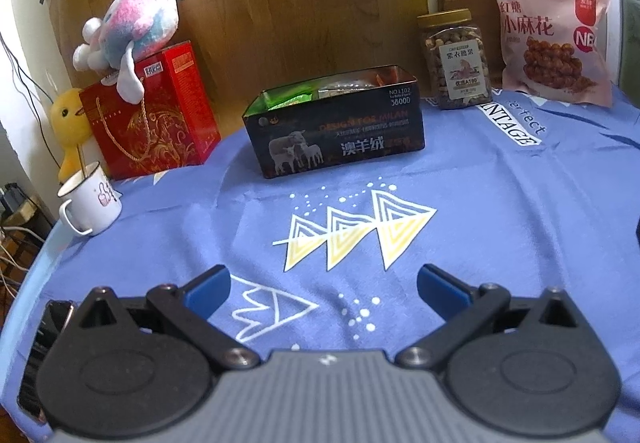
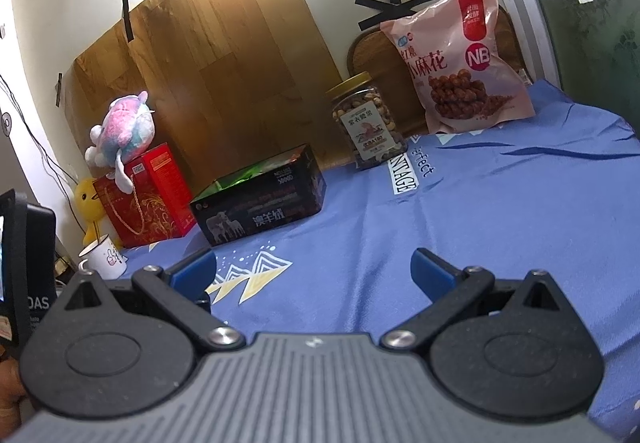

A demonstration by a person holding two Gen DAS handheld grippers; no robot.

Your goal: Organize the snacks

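Black tin [image 1: 336,131], one nut jar [image 1: 456,61], one pink bag [image 1: 554,35]; two tongs agape.

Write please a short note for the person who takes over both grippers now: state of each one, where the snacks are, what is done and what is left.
Left hand-held gripper: open, empty, above the blue printed tablecloth.
Right hand-held gripper: open, empty, also above the cloth.
Dark rectangular tin box with sheep picture: lid off, mid-table, already holds some packets, one of them green.
Clear plastic nut jar with gold lid: upright, behind and right of the box.
Pink bag of fried dough twists: leaning at the back right.
Done: apparently some packets are boxed.
Left: probably the jar and bag; neither is touched yet.
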